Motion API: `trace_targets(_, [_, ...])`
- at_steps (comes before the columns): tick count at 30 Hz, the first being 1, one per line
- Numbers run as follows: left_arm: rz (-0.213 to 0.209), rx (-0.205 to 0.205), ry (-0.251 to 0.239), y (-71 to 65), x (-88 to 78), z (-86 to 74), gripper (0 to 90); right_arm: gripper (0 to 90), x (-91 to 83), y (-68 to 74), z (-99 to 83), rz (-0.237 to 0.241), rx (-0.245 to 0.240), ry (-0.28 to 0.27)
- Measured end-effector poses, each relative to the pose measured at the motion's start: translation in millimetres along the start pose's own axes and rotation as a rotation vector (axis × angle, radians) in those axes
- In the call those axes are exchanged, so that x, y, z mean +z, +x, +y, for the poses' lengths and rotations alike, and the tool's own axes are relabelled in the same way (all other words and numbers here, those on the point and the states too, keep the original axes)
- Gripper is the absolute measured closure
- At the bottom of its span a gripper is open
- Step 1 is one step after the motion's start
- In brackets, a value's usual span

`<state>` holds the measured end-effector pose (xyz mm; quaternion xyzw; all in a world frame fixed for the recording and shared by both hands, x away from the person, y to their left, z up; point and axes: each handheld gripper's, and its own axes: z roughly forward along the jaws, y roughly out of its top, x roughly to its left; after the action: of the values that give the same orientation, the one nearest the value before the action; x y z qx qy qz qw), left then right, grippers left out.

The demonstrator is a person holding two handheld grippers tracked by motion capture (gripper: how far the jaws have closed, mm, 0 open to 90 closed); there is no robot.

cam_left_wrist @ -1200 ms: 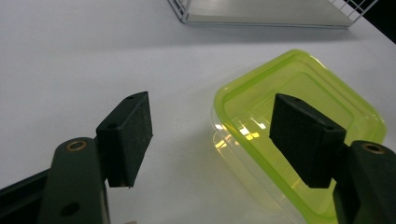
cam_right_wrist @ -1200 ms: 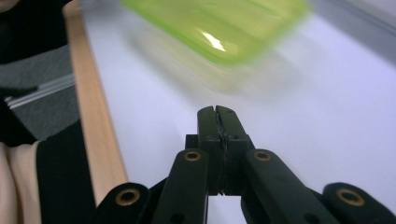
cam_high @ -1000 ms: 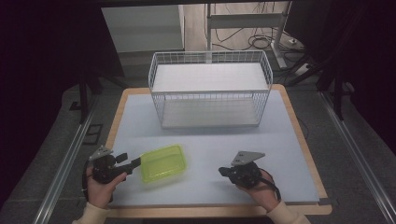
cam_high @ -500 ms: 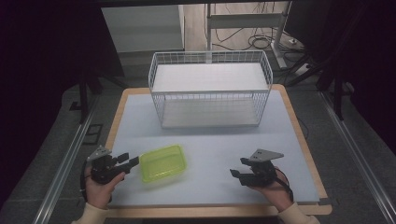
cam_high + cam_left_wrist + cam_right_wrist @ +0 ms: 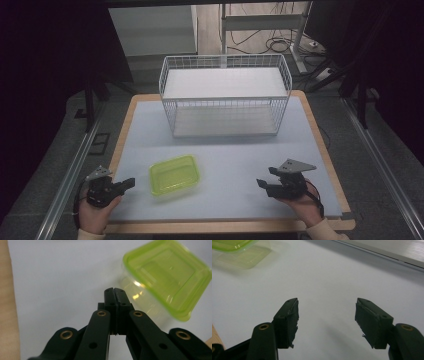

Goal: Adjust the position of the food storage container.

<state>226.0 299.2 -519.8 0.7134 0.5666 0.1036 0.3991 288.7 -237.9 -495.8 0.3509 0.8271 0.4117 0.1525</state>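
A yellow-green lidded plastic container (image 5: 174, 174) lies on the pale mat near the front, left of centre. My left gripper (image 5: 131, 182) rests at the front left corner, pointing at the container from a short gap away. Its jaws have just been closing and now meet with nothing between them, as the left gripper view shows: left gripper (image 5: 115, 290), container (image 5: 167, 275) beyond to the right. My right gripper (image 5: 261, 184) sits at the front right, jaws apart after opening, nothing between them. In the right gripper view my right gripper (image 5: 327, 312) hovers over bare mat, the container (image 5: 234, 245) far off at upper left.
A white wire basket (image 5: 225, 95) stands at the back middle of the mat. The wooden board edge (image 5: 122, 145) frames the mat. A metal rail (image 5: 70, 180) runs along the left side, and cables lie on the floor behind.
The left gripper drew back to the left, away from the container's edge, and its jaws closed. The right gripper slid to the right and its jaws spread open.
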Motion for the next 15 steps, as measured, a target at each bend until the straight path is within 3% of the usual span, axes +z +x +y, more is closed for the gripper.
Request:
trace_targets(3, [-0.047,-0.017,0.035,-0.4,10.7,-0.4,89.7,35.8,-2.0,-2.5,-0.6,-0.016,-0.002,-0.003])
trace_targets(7, [-0.056,-0.012,0.066,-2.1,19.6,1.2,89.8,35.8,-2.5,-2.3,0.0,-0.025,-0.004,-0.003])
trace_targets(15, [-0.083,0.002,0.083,-7.6,32.2,9.8,89.8,35.8,-1.8,-2.1,0.4,-0.036,-0.012,0.001])
